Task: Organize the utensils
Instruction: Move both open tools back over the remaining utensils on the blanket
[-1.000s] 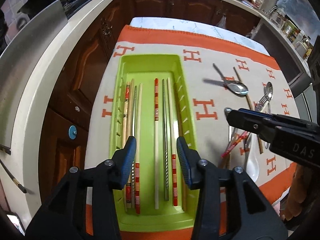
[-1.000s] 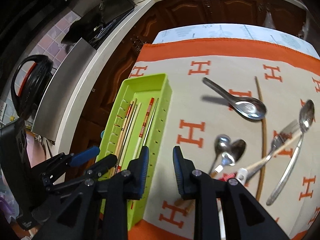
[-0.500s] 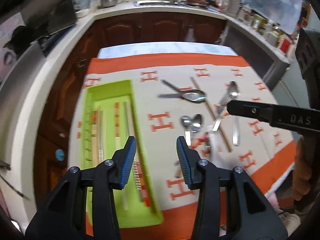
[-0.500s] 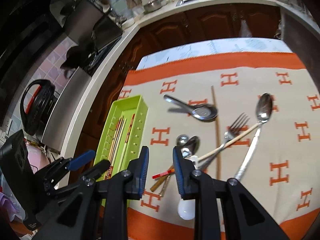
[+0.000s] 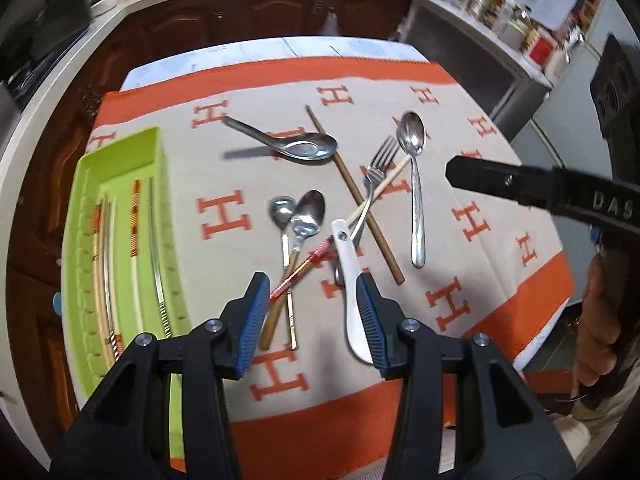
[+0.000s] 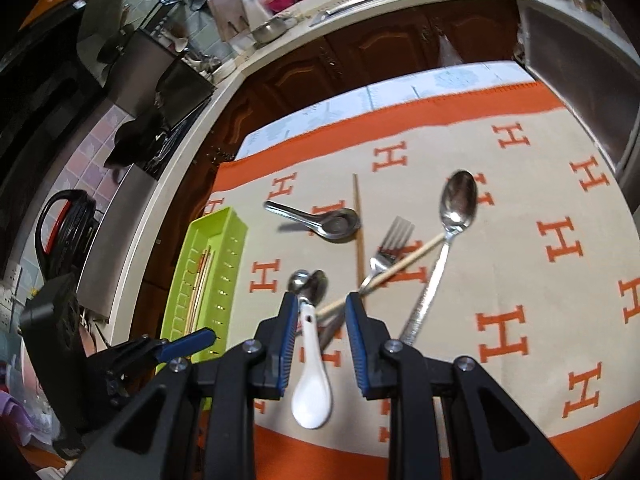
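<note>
While both grippers gape empty, green tray holds chopsticks, perhaps six, blurred.

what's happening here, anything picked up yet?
A person with a claw in each hand is sorting utensils on an orange-and-beige cloth. Several chopsticks already lie in the green tray. Spoons, a fork, more chopsticks and a white ceramic spoon lie loose in a pile. Both claws are open and empty: the left claw hovers over the pile's near end, and the right claw sits above the white spoon.
</note>
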